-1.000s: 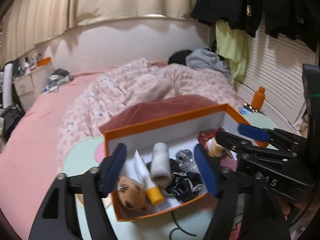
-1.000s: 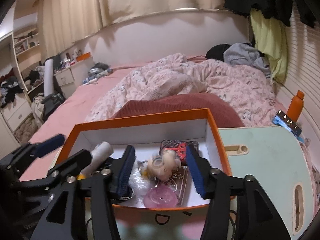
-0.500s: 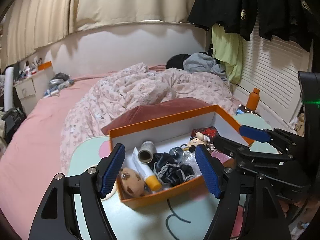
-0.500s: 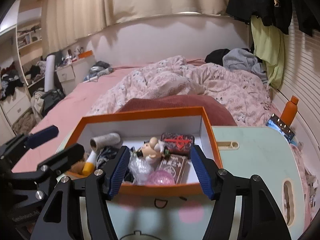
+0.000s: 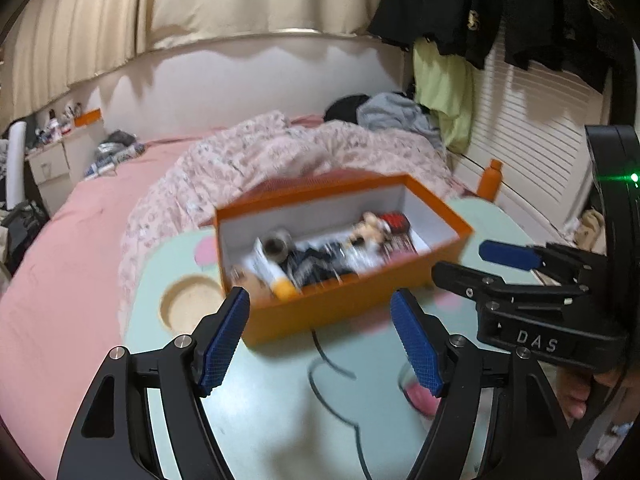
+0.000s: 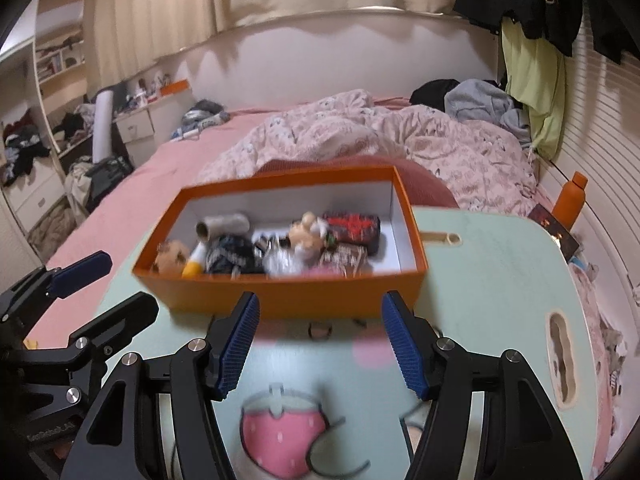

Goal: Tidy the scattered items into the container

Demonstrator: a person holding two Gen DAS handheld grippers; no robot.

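Orange cardboard forms the container (image 6: 280,300), an open-topped box with a white interior, standing on the mint-green lap table (image 6: 492,280). Its long side runs roughly parallel to the table's near edge. The far wall sits close to the table's rear edge, with the pink bedding (image 6: 400,136) directly behind it.

Contents, as far as motion blur allows:
- a brown plush piece (image 6: 172,254) at the left end;
- a white tube with a yellow cap (image 6: 192,264) beside it;
- a grey roll (image 6: 222,226) against the far wall;
- dark fabric (image 6: 230,254) in the middle;
- a small figurine (image 6: 308,232) and a red-and-black pouch (image 6: 352,226) toward the right end.

Nothing visibly projects above the rim.

Left gripper (image 5: 320,340): blue pads set wide apart, nothing between them, positioned short of the box's near wall and not touching it.

Right gripper (image 6: 320,344): pads moderately apart, nothing gripped, also just short of the near wall. From the left wrist view it appears at the right of the box, clear of the corner.

Open room: bare tabletop lies to the right of the box up to the curved table edge, broken only by two slot cut-outs (image 6: 562,360). A round recess (image 5: 188,304) sits to the box's left. An orange bottle (image 6: 570,200) stands off the table, by the slatted wall.
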